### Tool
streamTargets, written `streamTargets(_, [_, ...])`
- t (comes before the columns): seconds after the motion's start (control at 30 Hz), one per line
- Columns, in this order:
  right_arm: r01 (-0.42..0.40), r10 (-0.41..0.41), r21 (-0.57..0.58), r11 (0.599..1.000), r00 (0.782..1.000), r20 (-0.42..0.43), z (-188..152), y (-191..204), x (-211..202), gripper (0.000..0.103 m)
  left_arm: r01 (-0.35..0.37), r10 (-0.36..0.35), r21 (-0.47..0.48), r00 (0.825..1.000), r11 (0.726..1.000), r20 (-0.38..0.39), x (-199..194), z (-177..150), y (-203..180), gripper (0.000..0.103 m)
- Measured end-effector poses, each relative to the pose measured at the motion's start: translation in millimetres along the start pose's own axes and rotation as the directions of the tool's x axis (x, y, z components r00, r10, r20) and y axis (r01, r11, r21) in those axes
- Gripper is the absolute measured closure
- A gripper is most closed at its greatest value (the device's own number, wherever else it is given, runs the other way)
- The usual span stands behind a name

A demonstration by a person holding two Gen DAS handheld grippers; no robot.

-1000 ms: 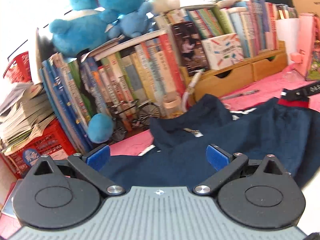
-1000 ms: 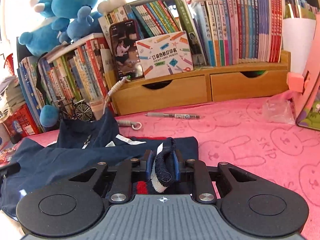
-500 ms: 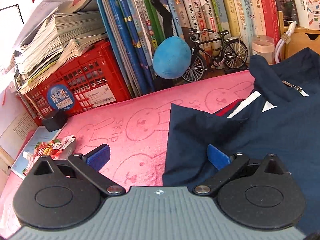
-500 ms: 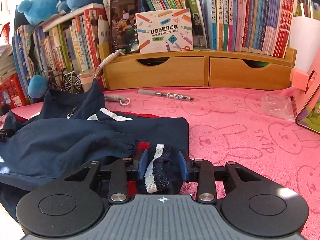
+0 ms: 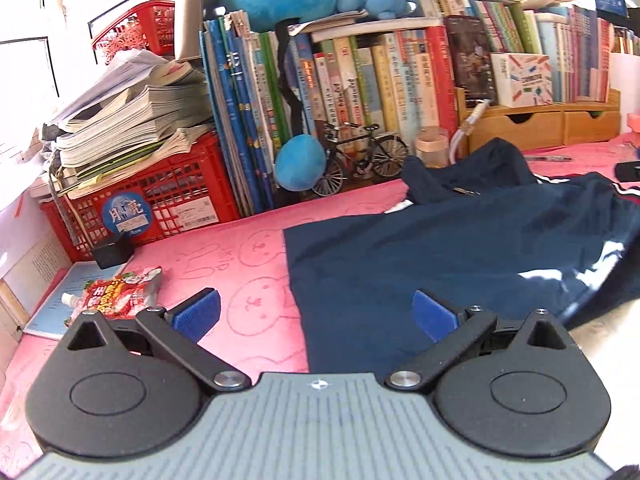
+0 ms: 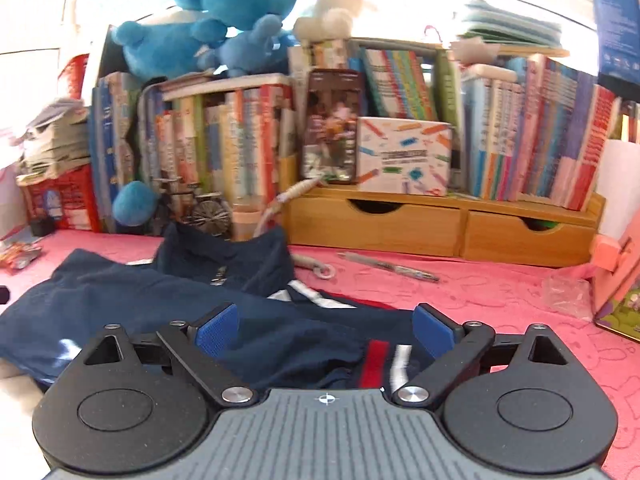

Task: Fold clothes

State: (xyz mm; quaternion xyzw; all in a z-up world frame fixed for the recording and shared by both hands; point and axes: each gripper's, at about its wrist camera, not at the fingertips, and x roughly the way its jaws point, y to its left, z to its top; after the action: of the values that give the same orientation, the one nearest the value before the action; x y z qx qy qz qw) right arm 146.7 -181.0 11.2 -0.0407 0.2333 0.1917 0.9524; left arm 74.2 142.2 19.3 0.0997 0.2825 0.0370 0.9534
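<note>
A navy jacket (image 5: pixel 460 240) with red and white trim lies spread on the pink bunny-print mat (image 5: pixel 240 248). In the left wrist view its left edge runs down between my left gripper's (image 5: pixel 316 314) blue pads, which stand wide apart and grip nothing. In the right wrist view the jacket (image 6: pixel 160 300) lies in front, and its striped cuff (image 6: pixel 384 364) rests loose on the cloth between the pads of my right gripper (image 6: pixel 326 330). Those jaws are opening and no pad presses on the cuff.
Behind the mat stand rows of books (image 5: pixel 360 80), a red crate (image 5: pixel 152 196) stacked with magazines, a model bicycle (image 5: pixel 360 160), blue plush toys (image 6: pixel 208 28) and a wooden drawer unit (image 6: pixel 440 228). A snack pouch (image 5: pixel 116 292) lies left; a pen (image 6: pixel 388 266) and a pink box (image 6: pixel 620 276) lie right.
My right gripper has let go of the striped cuff, which now lies on the jacket, and has drawn back. My left gripper swung left off the jacket to its left edge.
</note>
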Motion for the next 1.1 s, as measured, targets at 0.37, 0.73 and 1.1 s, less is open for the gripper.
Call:
streamTargets(0.37, [-0.286,0.261,-0.091,0.954,0.94,-0.219,-11.0,134.6,41.3,0.009,-0.039,-0.005,-0.242,0.984,0.969,-0.18,22.1,-43.9,25.9,0.0])
streamTargets(0.73, [-0.036,0.049,0.064,0.997,0.973,-0.226,-42.1,2.7,15.0,0.034,-0.037,-0.004,-0.248,0.986,0.968,-0.166,21.2,-47.0,26.5,0.0])
streamTargets(1.1, [-0.101,0.111,0.103,0.989,0.99,-0.091,-45.2,0.6,-1.4,0.024,-0.064,0.028,-0.226,0.987,0.972,-0.156,18.3,-48.0,22.1,0.0])
